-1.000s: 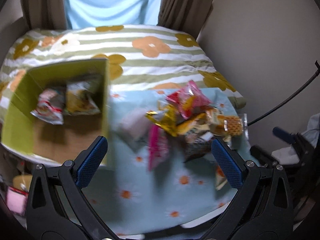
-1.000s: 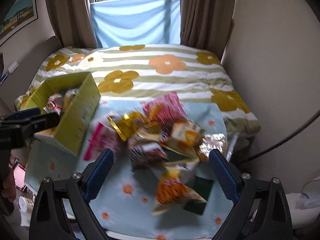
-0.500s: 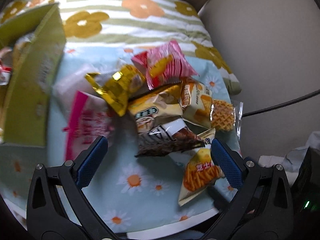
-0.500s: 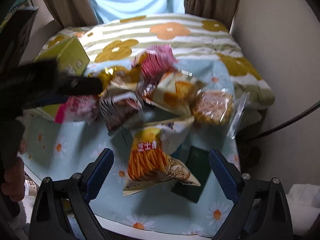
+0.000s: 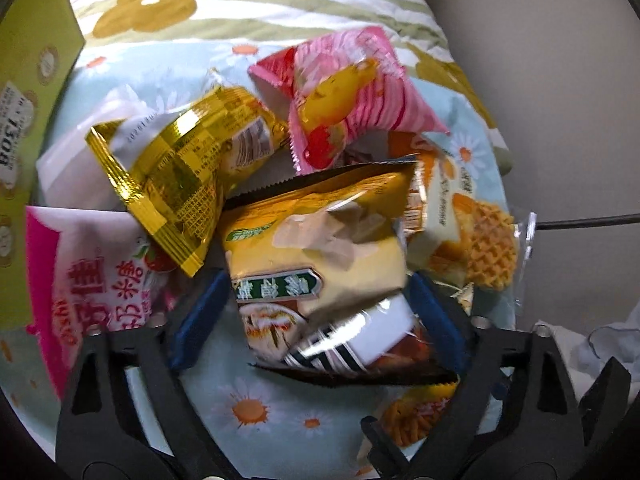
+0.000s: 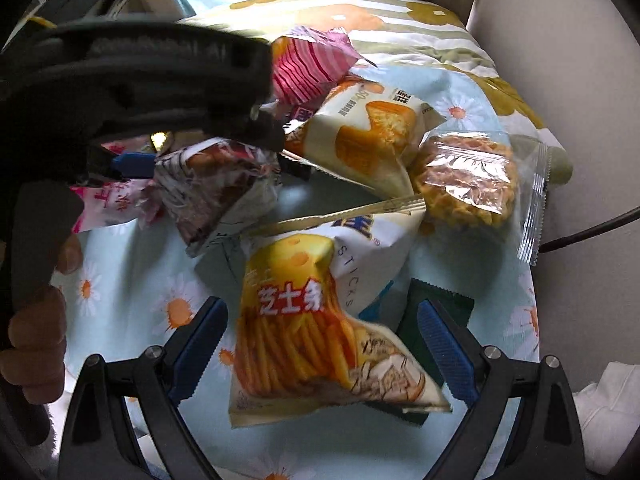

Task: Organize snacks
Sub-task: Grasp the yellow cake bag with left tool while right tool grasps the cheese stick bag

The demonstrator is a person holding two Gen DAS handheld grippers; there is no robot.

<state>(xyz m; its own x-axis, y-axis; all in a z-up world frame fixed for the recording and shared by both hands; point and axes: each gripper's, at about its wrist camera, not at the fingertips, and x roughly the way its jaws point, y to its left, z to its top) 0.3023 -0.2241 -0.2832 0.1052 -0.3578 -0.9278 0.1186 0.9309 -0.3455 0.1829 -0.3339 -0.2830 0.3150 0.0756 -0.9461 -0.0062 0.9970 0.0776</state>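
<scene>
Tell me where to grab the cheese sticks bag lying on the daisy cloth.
Take the cheese sticks bag across its puffed middle, coming from above with the right tongs, which already straddle it open. It lies flat, face up, its long sides free; the top seam tucks under other packets.

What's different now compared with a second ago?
Both tools came down onto the snack pile. The left tool has just been closing its jaws around the yellow packet and the striped one under it. The right tool hangs open over the cheese sticks bag. The snacks and the green box stayed put.
</scene>
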